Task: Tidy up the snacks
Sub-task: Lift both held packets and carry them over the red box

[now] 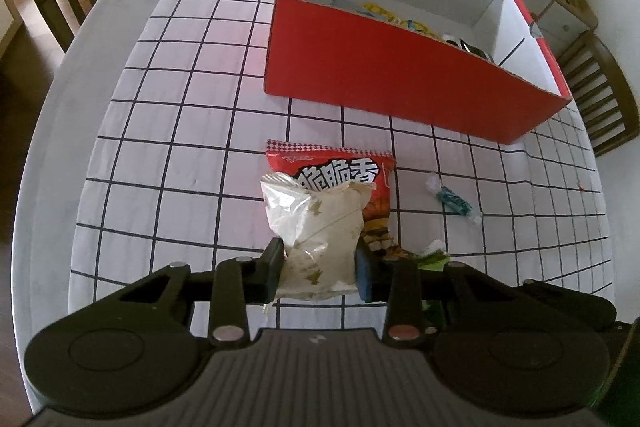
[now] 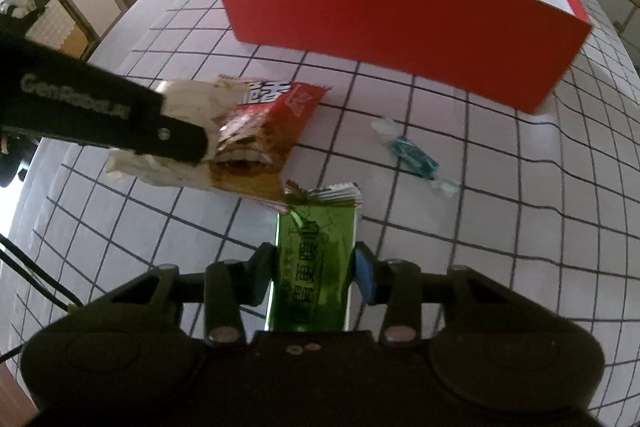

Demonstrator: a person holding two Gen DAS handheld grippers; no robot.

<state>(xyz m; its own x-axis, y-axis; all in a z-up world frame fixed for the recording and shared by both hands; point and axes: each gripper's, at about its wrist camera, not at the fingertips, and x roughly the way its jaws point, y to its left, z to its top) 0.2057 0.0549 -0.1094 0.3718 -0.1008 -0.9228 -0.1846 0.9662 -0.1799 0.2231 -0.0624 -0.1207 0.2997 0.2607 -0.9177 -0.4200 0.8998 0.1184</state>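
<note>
box (image 1: 400, 91) behind packets (image 1: 344, 179), candy (image 1: 454, 201) perhaps rightward

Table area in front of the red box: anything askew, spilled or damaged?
Nothing spilled or torn. The red snack bag and a blue wrapped candy lie loose on the tablecloth, outside the red box, not yet sorted.

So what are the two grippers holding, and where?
The left gripper pinches a white snack packet across its lower part. The right gripper squeezes a green snack packet by its long sides, near the middle.
</note>
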